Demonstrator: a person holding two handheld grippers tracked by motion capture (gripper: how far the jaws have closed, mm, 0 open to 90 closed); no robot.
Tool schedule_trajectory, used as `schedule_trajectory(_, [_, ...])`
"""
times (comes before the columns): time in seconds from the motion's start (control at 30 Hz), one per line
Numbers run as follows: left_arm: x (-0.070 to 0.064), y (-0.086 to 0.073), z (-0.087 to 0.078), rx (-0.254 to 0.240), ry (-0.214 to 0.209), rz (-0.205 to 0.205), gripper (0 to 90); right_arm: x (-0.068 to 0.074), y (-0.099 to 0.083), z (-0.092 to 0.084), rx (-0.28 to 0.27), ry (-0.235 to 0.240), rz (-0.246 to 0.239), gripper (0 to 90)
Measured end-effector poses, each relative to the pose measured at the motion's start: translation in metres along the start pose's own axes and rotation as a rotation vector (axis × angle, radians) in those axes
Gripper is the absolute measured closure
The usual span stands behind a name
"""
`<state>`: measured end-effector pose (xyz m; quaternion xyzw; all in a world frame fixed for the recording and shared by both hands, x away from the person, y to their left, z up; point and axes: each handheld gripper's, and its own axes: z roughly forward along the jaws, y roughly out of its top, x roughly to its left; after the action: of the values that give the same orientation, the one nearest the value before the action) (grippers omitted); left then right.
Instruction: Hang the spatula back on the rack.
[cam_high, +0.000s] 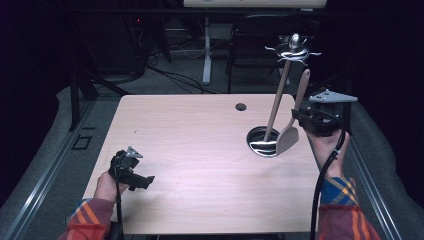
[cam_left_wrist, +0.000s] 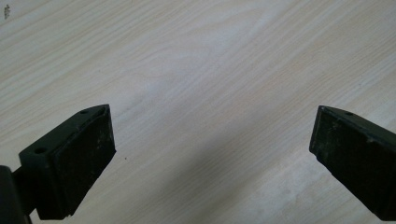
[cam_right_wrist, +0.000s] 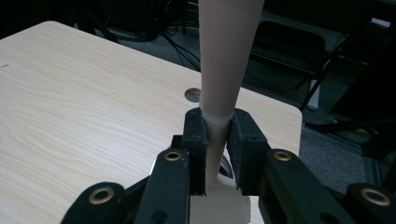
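From above, our right tongs (cam_high: 300, 116) clamp the wooden spatula (cam_high: 294, 120) just beside the metal holder (cam_high: 262, 141); we should lift straight. Our left tongs (cam_left_wrist: 212, 140) gape over bare table (cam_left_wrist: 196, 56). Right tongs' view: handle pinched between pads (cam_right_wrist: 198, 140).

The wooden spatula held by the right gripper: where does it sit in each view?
High view: the wooden spatula is at right, blade down beside the metal cup, clamped by the right gripper.
Right gripper view: its handle rises at centre between the jaws.
Left gripper view: not in it.
Shared landmark: the round hole in the table.
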<state>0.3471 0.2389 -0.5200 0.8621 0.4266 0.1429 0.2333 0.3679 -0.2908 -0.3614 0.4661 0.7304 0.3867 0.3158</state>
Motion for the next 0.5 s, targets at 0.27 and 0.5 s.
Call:
schedule_trajectory(0.27, [-0.0005, 0.0003, -0.0003, -0.002, -0.008, 0.002, 0.1, -0.0017, 0.0046, 0.0007, -0.007, -0.015, 0.009, 77.7])
schedule_trajectory(0.5, [-0.0005, 0.0003, 0.0003, -0.003, -0.009, 0.003, 0.1, -0.0049, 0.0086, 0.0006, -0.014, -0.030, 0.010, 77.7])
